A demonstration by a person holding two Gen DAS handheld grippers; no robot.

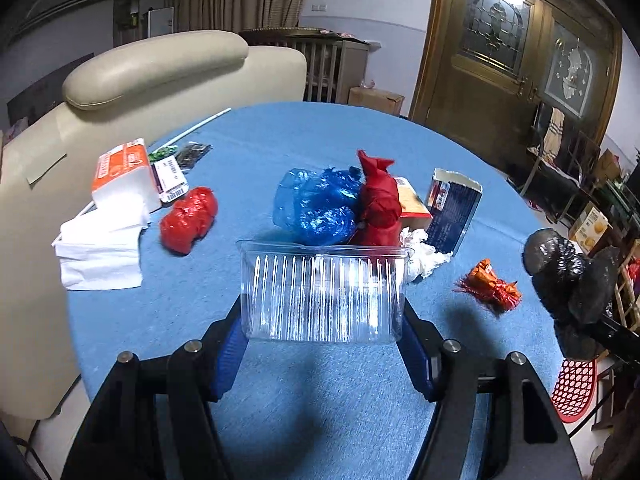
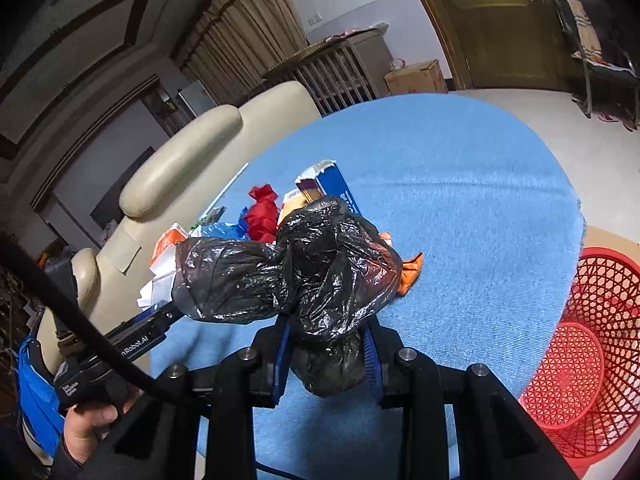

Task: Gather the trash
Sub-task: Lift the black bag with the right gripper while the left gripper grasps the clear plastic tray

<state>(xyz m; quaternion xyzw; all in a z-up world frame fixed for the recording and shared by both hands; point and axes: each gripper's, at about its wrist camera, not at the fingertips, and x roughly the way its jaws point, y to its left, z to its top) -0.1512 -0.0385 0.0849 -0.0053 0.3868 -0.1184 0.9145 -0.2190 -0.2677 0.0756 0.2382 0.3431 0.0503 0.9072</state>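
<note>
My left gripper is shut on a clear ribbed plastic container and holds it above the blue table. My right gripper is shut on a knotted black plastic bag, held above the table near its right edge; the bag also shows in the left wrist view. On the table lie a blue bag, a red bag, a second red bag, an orange wrapper, crumpled white paper and a torn blue carton.
A red mesh basket stands on the floor beside the table's right edge. A tissue pack with loose tissues lies at the left. A beige sofa is behind the table. Cardboard boxes and wooden doors stand further back.
</note>
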